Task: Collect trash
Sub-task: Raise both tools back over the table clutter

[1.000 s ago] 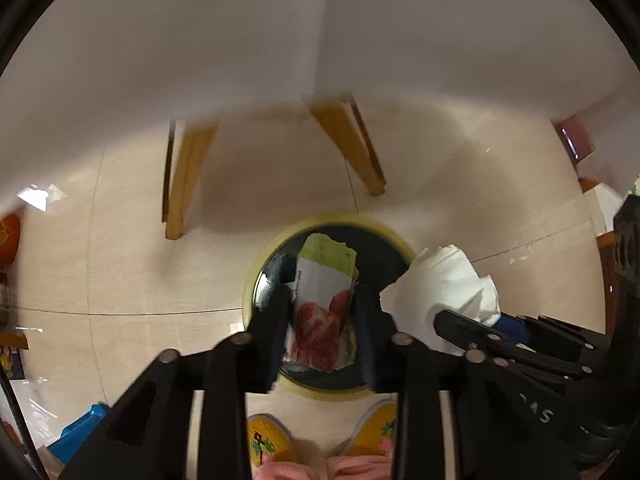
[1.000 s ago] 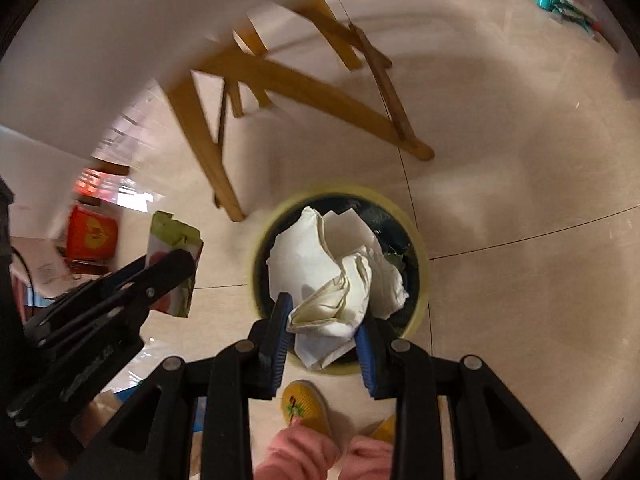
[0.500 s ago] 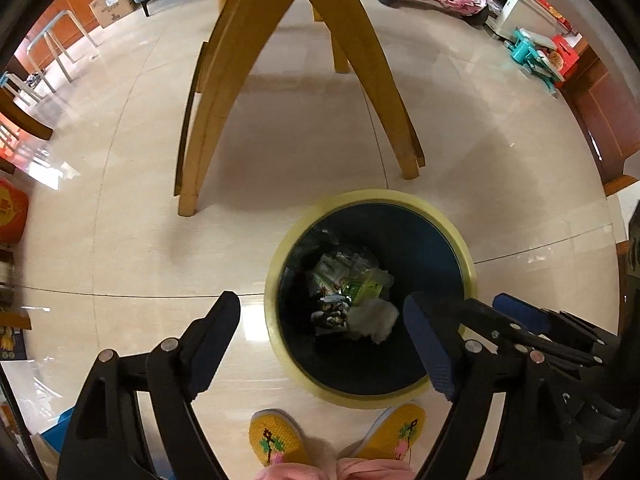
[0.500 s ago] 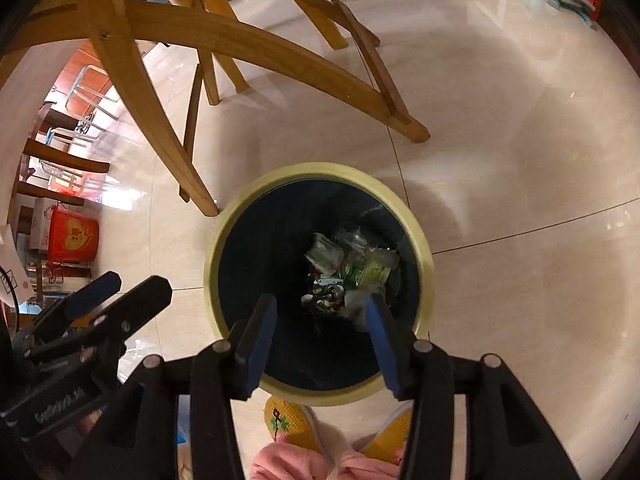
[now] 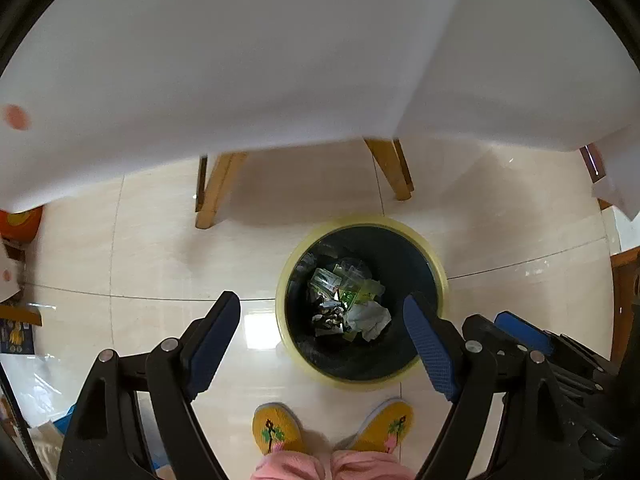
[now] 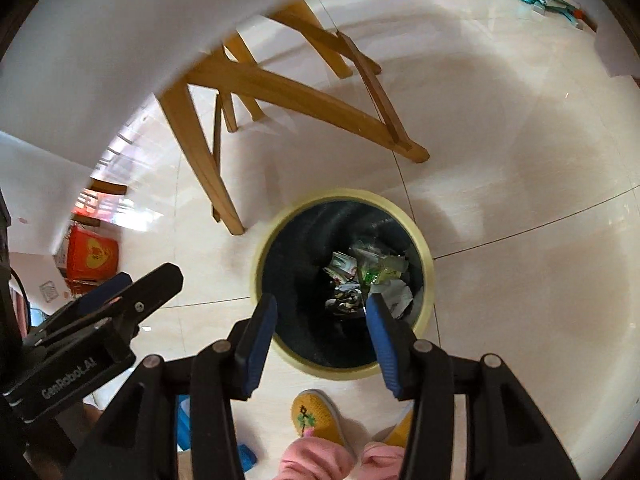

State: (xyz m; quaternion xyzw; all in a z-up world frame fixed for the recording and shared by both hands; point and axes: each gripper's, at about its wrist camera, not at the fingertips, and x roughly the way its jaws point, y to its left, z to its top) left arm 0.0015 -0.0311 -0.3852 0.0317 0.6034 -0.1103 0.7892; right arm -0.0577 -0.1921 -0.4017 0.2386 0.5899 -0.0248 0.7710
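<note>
A white tablecloth (image 5: pixel 248 60) hung over wooden legs (image 6: pixel 200 160) above the tiled floor (image 5: pixel 140 248). The bin (image 5: pixel 438 276) stood on the floor near the legs, holding wrappers (image 5: pixel 336 284) and crumpled tissue (image 5: pixel 370 318). Left gripper (image 5: pixel 322 332) and right gripper (image 6: pixel 322 322): jaws had just opened, nothing between them.

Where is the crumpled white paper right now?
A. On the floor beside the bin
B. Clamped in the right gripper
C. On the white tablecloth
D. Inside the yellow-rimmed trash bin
D. The crumpled white paper lies at the bottom of the yellow-rimmed trash bin among the wrappers, and the right gripper stands open above the bin with nothing between its blue pads.
</note>
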